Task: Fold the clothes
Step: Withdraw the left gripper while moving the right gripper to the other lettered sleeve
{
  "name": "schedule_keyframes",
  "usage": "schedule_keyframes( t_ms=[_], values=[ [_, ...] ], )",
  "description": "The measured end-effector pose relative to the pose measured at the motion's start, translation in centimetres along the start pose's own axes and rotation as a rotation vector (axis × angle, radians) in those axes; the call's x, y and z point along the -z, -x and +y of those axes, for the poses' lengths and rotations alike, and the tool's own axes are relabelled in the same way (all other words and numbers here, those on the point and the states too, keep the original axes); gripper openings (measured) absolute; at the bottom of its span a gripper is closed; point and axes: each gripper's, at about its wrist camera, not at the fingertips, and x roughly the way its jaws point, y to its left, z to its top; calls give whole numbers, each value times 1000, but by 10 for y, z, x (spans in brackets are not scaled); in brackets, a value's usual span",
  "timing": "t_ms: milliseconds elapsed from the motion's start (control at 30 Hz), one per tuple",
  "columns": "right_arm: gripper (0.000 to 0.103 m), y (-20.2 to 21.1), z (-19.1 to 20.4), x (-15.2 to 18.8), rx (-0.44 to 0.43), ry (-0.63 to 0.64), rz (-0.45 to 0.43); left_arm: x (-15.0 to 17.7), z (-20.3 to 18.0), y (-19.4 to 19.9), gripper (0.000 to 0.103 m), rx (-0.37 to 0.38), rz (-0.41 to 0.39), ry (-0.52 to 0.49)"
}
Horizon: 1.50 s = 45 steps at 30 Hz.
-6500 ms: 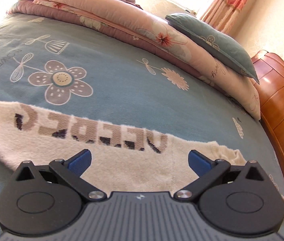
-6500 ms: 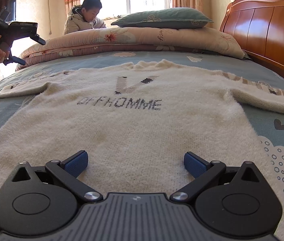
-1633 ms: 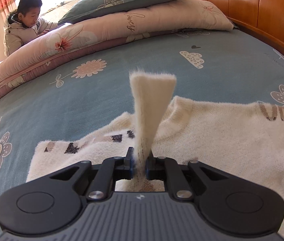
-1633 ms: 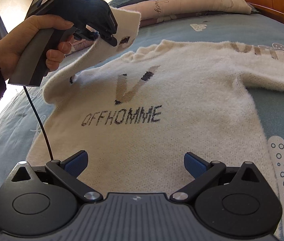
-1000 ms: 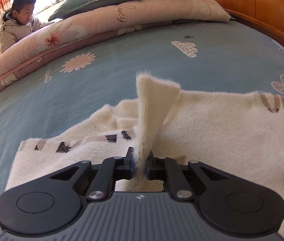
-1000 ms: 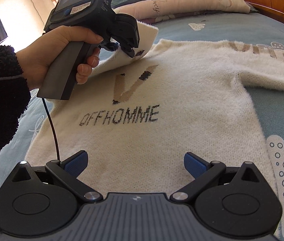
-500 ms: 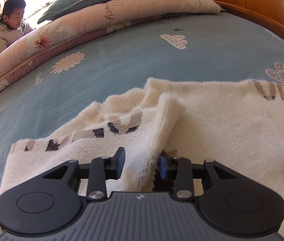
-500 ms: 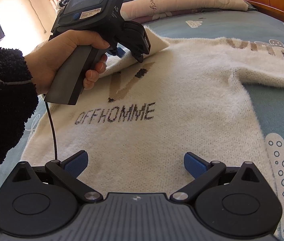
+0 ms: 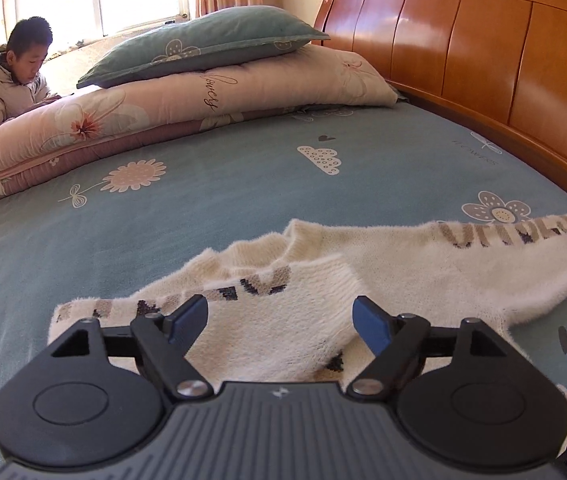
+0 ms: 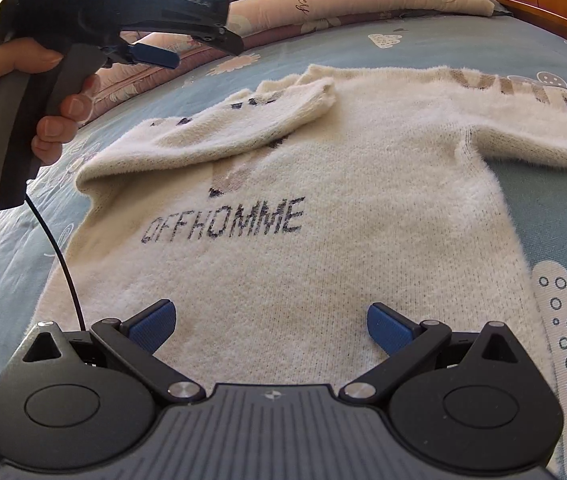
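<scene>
Cream-white fuzzy sweater (image 10: 323, 208); dark "OFFHOMME" lettering (image 10: 223, 220) across chest, taupe-and-black letters along both sleeves. Muted blue-green bedsheet (image 9: 223, 200) beneath sweater, printed with white dotted clouds, beige daisies, grey flowers, small dark hearts. Beyond sweater, pale pink quilt (image 9: 163, 108) with large cream-and-red blossoms over a mauve layer. On quilt, teal pillow (image 9: 203, 46) with pale flower print. Beside quilt, glossy orange-brown headboard (image 9: 483, 52). Blue pads (image 10: 151, 326) on black fingers nearest sweater hem.

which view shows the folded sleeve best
The right wrist view: the folded sleeve lies whole across the sweater chest, above the lettering. In the left wrist view the open left gripper hides its near part.
</scene>
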Motion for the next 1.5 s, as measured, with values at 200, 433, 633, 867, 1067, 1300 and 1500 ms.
schedule_keyframes(
  t_ms=[200,433,633,867,1067,1300,1500],
  values=[
    [103,-4,4,5,28,32,-17,36,72,23,82,-165,-36,75],
    [103,-15,31,20,154,256,-22,95,118,15,82,-155,50,129],
    [103,-16,31,17,166,239,-40,125,130,-15,82,-203,53,153],
    [103,-1,31,-6,151,174,-113,134,150,-17,84,-261,-21,144],
    [99,12,44,-48,166,243,-158,154,177,-23,88,-183,-46,273],
    [76,-36,26,-126,29,75,-93,154,180,-21,89,-157,-45,273],
    [59,-114,-33,-155,39,-254,-29,154,183,-22,90,-142,-44,279]
  ],
)
